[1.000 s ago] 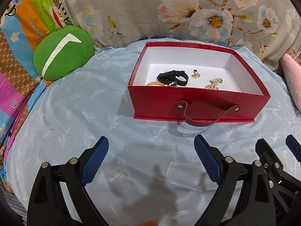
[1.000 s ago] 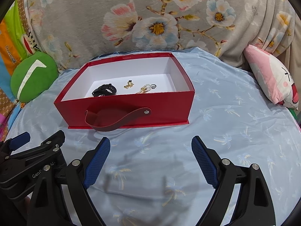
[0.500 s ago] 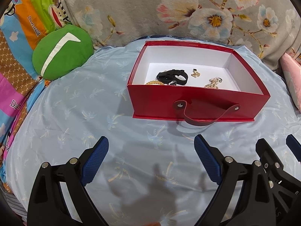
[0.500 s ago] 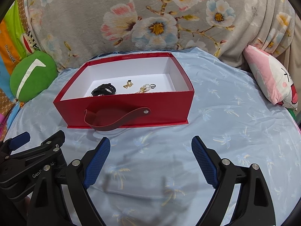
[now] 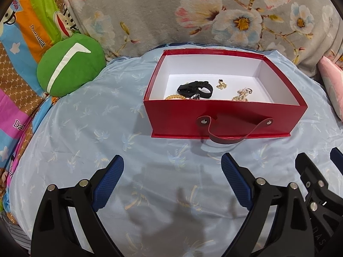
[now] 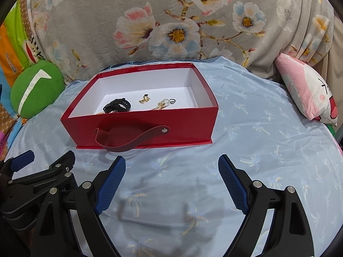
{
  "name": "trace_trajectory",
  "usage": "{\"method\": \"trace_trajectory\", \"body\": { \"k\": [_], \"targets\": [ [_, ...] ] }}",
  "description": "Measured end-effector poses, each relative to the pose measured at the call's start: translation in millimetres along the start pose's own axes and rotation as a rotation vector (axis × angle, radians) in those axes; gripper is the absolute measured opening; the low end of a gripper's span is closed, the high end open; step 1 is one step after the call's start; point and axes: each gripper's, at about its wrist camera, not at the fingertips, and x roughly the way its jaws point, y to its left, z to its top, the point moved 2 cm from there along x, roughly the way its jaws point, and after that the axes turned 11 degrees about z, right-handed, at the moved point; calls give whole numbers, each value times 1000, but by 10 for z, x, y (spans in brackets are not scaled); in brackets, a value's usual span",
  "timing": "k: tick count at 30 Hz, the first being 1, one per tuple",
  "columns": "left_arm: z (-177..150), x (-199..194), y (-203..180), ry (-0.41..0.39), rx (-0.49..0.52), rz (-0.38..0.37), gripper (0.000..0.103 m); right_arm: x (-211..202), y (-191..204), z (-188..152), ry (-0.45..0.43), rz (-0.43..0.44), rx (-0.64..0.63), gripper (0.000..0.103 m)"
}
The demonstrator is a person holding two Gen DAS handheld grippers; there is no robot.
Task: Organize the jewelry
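A red box (image 5: 225,117) with a white inside and a dark strap handle (image 5: 225,137) stands on the pale blue cloth; it also shows in the right wrist view (image 6: 139,126). Inside lie a black watch (image 5: 195,88), a gold bracelet (image 5: 174,97), a small gold chain (image 5: 221,85), a pearl and gold piece (image 5: 241,95) and a ring (image 6: 172,101). My left gripper (image 5: 172,171) is open and empty, in front of the box. My right gripper (image 6: 171,173) is open and empty, beside it on the right.
A round green cushion (image 5: 68,64) lies at the left. A pink and white pillow (image 6: 308,96) lies at the right. A grey floral blanket (image 6: 171,21) rises behind the box. A colourful patterned sheet (image 5: 19,64) hangs at the far left.
Both grippers have shifted very slightly; the box sits a touch lower in the right wrist view. Nothing was taken hold of or let go.
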Motion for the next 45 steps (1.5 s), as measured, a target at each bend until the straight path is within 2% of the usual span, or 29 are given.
{"method": "trace_trajectory", "body": {
  "k": [45],
  "targets": [
    [40, 7, 46, -1, 8, -7, 90, 22, 3, 38, -5, -12, -4, 86]
  ]
}}
